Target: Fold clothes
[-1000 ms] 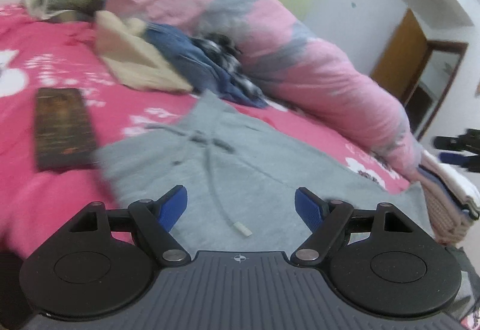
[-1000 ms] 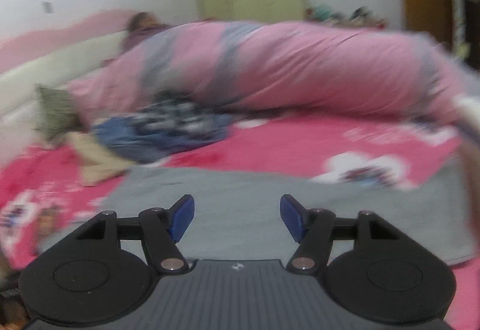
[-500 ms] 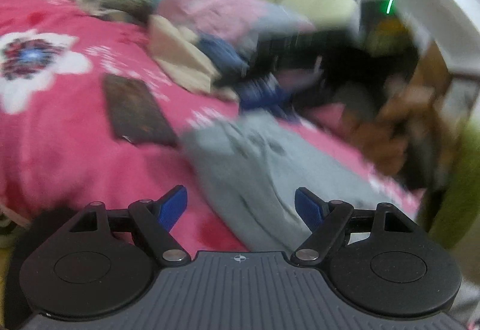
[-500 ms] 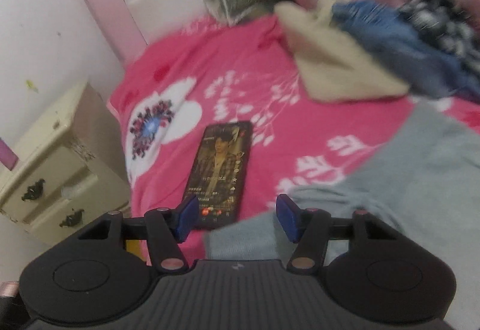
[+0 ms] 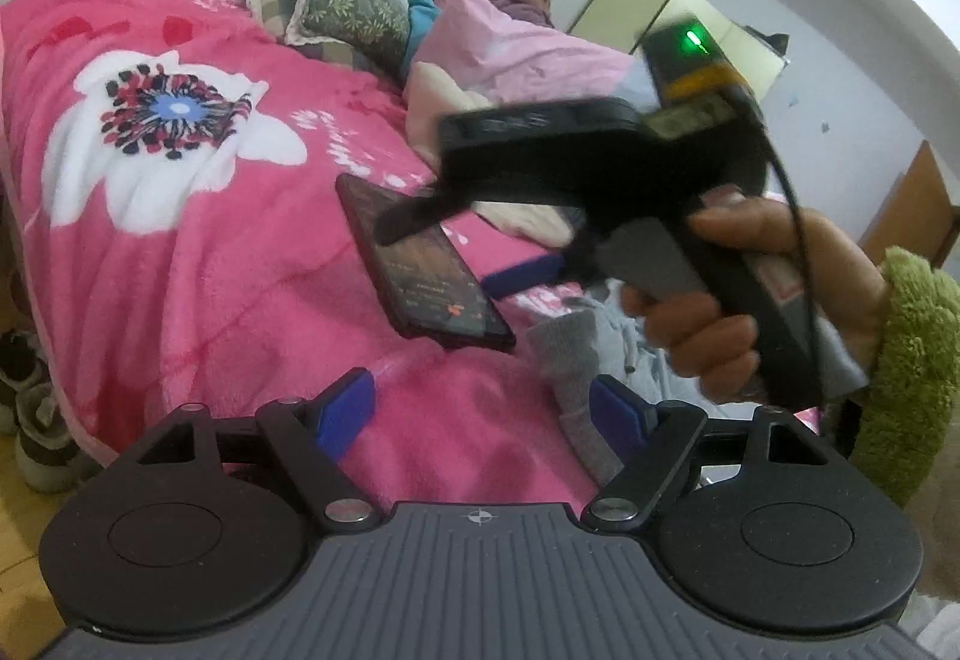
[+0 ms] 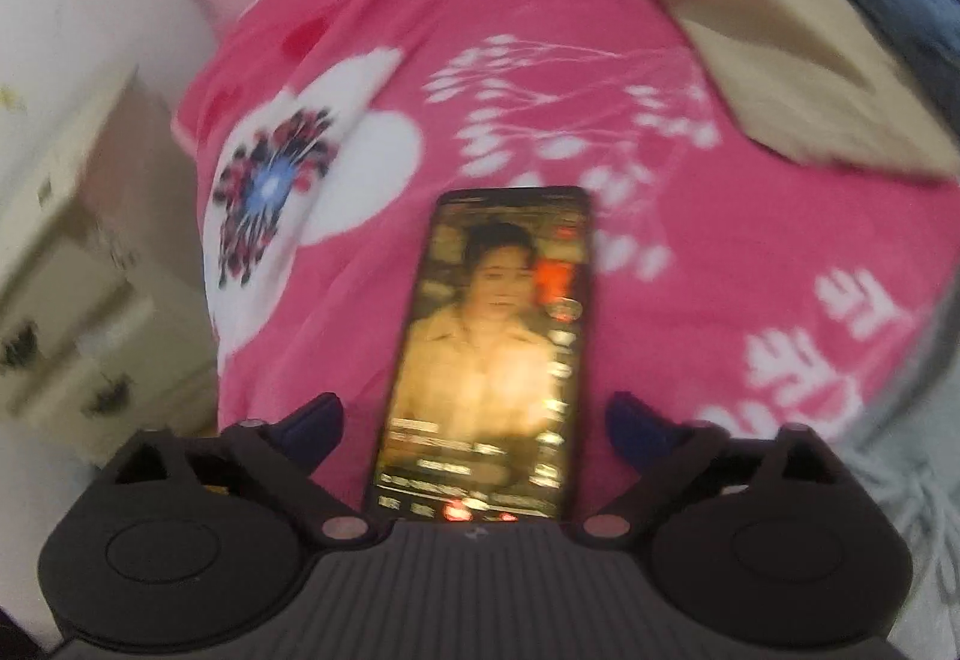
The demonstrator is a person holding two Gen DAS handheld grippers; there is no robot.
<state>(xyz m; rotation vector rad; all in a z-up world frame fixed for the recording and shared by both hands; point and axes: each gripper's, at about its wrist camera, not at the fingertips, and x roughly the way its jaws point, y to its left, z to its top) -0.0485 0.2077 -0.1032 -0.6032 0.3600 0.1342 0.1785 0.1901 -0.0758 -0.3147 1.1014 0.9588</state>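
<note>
Right gripper (image 6: 474,420) over lit black smartphone (image 6: 492,348) on pink floral bed blanket (image 6: 600,60), fingers just opened wide, straddling it untouched, probably to clear it. Left gripper (image 5: 483,408) open, empty, near grey drawstring garment (image 5: 576,360).

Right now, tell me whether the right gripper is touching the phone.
Apart. In the right wrist view the phone lies between the open right gripper, with pink blanket showing on both sides of it.

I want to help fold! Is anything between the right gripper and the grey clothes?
Yes: the phone lies between the right gripper's jaws, which have just been opening; the grey clothes lie beside it.
</note>
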